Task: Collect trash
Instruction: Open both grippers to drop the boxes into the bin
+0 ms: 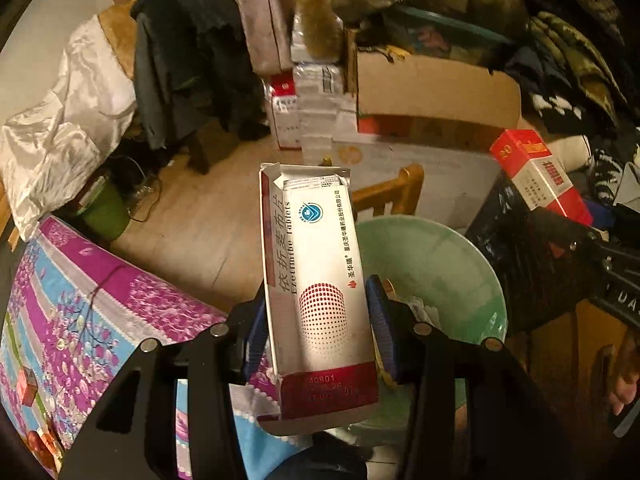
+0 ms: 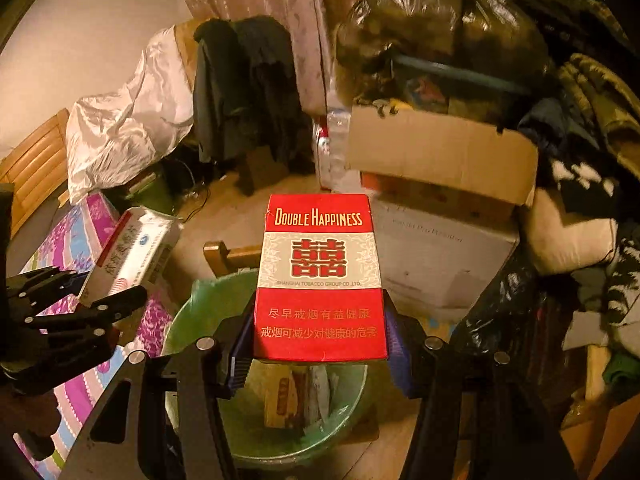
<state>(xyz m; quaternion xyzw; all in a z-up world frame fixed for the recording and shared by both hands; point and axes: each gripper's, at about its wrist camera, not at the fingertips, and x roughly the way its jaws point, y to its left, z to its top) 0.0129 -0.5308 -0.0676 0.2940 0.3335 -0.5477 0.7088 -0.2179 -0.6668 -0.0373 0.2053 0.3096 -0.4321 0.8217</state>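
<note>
Currently mid-carry, both tools loaded. Left tool is clamped on the tablet box, blue pads on its long sides, torn open end pointing to 12 o'clock. Right tool grips the red cigarette pack by its lower edges, label up. Green bin sits directly under the right tool; some cartons already lie at its bottom. In the left view the bin's mouth is at 3 o'clock of the tablet box, so that box is over the rim, not the centre. Patterned bench cloth lies at 8 o'clock.

Next, my read: right tool can widen and drop now. Left needs a short shift toward 3 o'clock before release, or the box may clip the rim and land on the floor.
</note>
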